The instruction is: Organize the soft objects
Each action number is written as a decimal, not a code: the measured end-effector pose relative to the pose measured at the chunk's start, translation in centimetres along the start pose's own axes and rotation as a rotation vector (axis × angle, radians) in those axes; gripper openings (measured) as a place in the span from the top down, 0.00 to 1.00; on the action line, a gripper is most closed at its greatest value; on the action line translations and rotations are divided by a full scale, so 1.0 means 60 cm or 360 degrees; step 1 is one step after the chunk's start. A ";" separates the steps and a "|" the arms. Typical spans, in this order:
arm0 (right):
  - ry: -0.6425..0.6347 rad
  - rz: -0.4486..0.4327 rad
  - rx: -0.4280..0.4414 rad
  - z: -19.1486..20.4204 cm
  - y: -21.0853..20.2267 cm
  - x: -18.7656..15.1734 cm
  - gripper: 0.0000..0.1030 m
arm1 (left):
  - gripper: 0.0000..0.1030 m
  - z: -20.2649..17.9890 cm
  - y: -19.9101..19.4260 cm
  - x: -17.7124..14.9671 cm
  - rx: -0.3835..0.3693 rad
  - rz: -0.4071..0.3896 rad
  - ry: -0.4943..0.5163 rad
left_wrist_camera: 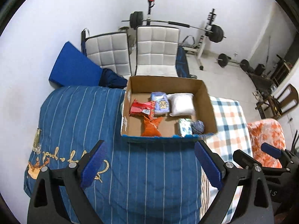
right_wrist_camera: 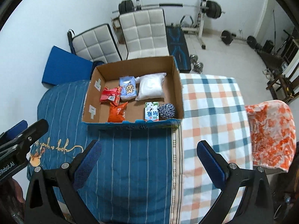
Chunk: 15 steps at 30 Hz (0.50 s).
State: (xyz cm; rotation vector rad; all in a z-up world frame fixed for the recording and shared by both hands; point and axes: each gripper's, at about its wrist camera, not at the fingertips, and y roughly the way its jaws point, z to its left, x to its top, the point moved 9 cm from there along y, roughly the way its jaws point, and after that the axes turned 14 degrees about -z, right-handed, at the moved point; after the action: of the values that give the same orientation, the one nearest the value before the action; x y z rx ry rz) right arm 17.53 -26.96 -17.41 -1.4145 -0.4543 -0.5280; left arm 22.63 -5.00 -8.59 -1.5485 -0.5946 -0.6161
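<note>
The cardboard box (right_wrist_camera: 177, 85) stands on the bed, and all places here are told from this box. Inside it lie 6 soft things: a white pillow pack (right_wrist_camera: 151, 89) at the far right, a light blue pack (right_wrist_camera: 128, 88) next to it, a red packet (right_wrist_camera: 109, 96) at the left, an orange bag (right_wrist_camera: 117, 114) near the front wall, a milk pack (right_wrist_camera: 151, 113) and a ball of blue-white yarn (right_wrist_camera: 166, 111) in the front right corner. In front of the box the blue striped blanket (left_wrist_camera: 130, 168) is bare, and to its right the checked blanket (right_wrist_camera: 211, 108) is bare up to the orange towel (right_wrist_camera: 271, 134). The left gripper (left_wrist_camera: 149, 164) hangs above the striped blanket in front of the box, fingers spread wide and holding nothing. The right gripper (right_wrist_camera: 149, 164) is beside it, also released, over the seam of both blankets. Behind the box stand 2 white chairs (right_wrist_camera: 143, 31).
</note>
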 end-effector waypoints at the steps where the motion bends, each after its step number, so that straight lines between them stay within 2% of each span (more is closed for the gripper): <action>1: -0.0002 -0.0017 0.0010 0.003 -0.021 -0.007 0.00 | 0.07 -0.005 -0.013 -0.003 -0.0010 -0.0004 0.0016; 7: -0.0053 -0.0084 0.0033 0.012 -0.122 -0.040 0.00 | 0.07 -0.012 -0.092 -0.015 -0.0097 -0.0015 -0.0055; 15: -0.0119 -0.0129 0.0109 0.043 -0.227 -0.054 0.00 | 0.07 -0.016 -0.188 -0.017 -0.0075 -0.0095 -0.0048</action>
State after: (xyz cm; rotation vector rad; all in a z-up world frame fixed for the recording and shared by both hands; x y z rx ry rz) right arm 6.86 -25.23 -8.18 -1.3578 -0.5868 -0.5215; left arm 14.06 -5.26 -1.16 -1.5912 -0.6550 -0.6573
